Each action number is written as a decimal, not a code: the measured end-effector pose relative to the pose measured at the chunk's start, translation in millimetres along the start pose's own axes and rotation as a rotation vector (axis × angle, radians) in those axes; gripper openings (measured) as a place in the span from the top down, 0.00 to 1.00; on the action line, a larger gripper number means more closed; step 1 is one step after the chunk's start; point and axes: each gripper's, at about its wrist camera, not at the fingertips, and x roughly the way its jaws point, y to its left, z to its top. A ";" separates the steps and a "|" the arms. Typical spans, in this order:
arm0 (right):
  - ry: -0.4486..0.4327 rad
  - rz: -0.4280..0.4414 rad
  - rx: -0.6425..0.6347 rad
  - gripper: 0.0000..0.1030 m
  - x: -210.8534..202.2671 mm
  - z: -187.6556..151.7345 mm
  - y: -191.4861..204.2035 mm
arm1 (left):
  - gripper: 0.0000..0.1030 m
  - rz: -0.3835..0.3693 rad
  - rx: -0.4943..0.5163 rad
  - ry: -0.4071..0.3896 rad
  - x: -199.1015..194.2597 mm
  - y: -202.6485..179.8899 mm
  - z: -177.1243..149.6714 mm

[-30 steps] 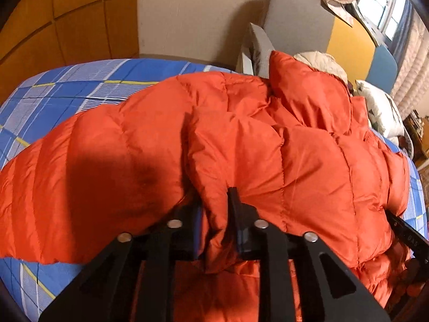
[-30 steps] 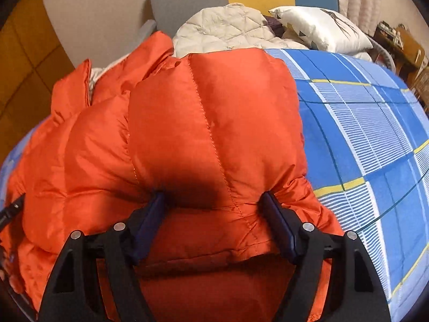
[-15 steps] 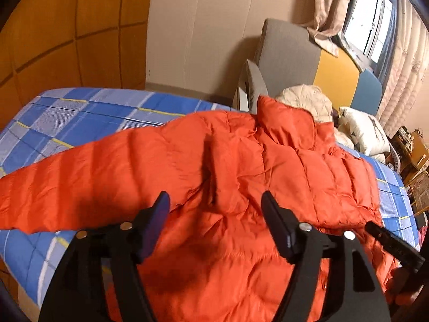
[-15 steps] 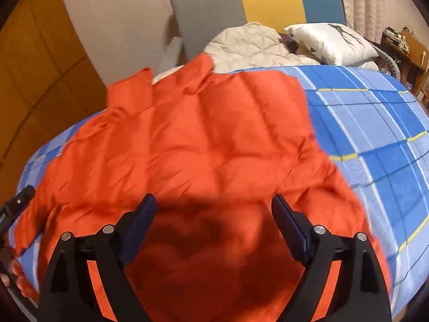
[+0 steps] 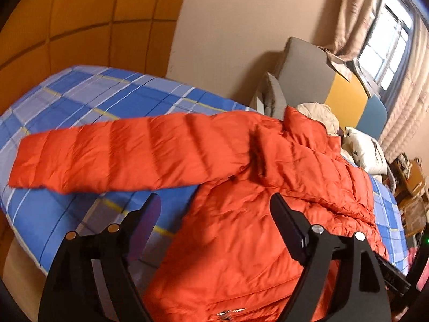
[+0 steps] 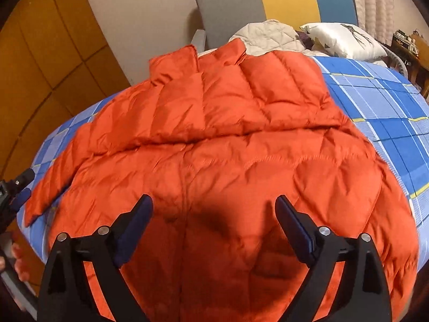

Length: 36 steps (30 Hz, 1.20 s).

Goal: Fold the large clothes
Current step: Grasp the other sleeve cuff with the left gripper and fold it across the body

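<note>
The jacket (image 6: 228, 139) lies spread flat on the bed (image 6: 388, 112), no fold made yet. Both grippers, left (image 5: 214, 214) and right (image 6: 214, 214), are opening wider, pinching nothing.

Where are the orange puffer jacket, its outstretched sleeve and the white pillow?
orange puffer jacket (image 6: 241, 166): right wrist view, middle of the quilted body.
outstretched sleeve (image 5: 120, 153): left wrist view, mid-length of the sleeve.
white pillow (image 6: 346, 40): right wrist view, centre of its face.
</note>
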 end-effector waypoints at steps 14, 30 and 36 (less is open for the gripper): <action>0.005 0.018 -0.038 0.11 -12.7 -21.2 17.7 | 0.38 -0.056 -0.699 -0.036 -6.3 227.3 -22.4; 0.012 0.002 -0.032 0.11 -17.4 -17.7 16.6 | 0.93 -0.043 -0.927 -0.075 34.1 309.7 -8.8; 0.012 0.021 -0.023 0.11 -15.7 -17.8 16.3 | 0.94 -0.063 -0.629 -0.147 11.4 252.3 40.1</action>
